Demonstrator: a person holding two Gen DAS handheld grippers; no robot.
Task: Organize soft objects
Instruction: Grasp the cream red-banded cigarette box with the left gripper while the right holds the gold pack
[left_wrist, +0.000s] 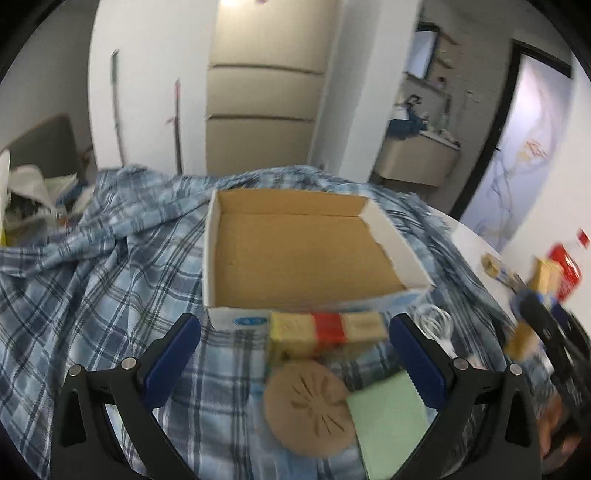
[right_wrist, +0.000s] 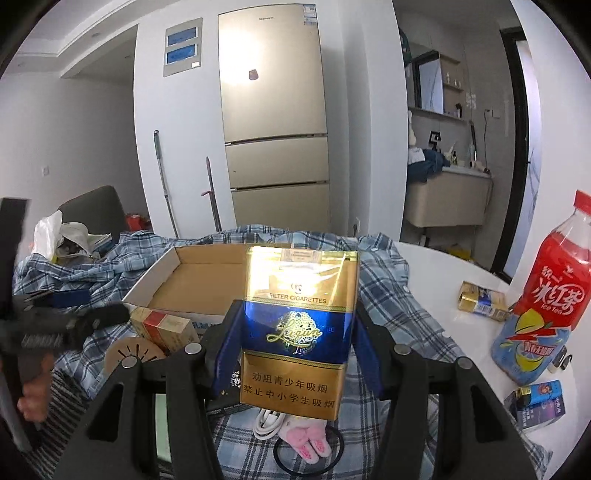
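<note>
My right gripper (right_wrist: 297, 332) is shut on a gold and blue cigarette pack (right_wrist: 300, 328), held upright above the plaid cloth (right_wrist: 384, 295), near the open cardboard box (right_wrist: 192, 284). My left gripper (left_wrist: 291, 354) is open and empty above a red and gold cigarette pack (left_wrist: 327, 332), a round brown coaster (left_wrist: 308, 408) and a green pad (left_wrist: 391, 417). The box (left_wrist: 295, 254) lies just beyond them, with nothing in it. A white cable (right_wrist: 267, 422) and a pink soft toy (right_wrist: 308, 441) lie under the right gripper.
A red iced tea bottle (right_wrist: 554, 288), a second gold and blue pack (right_wrist: 482, 302) and a small blue carton (right_wrist: 539, 404) stand on the white table (right_wrist: 436, 266) at the right. A fridge (right_wrist: 273, 122) stands behind. Clutter is piled at the far left (right_wrist: 70, 236).
</note>
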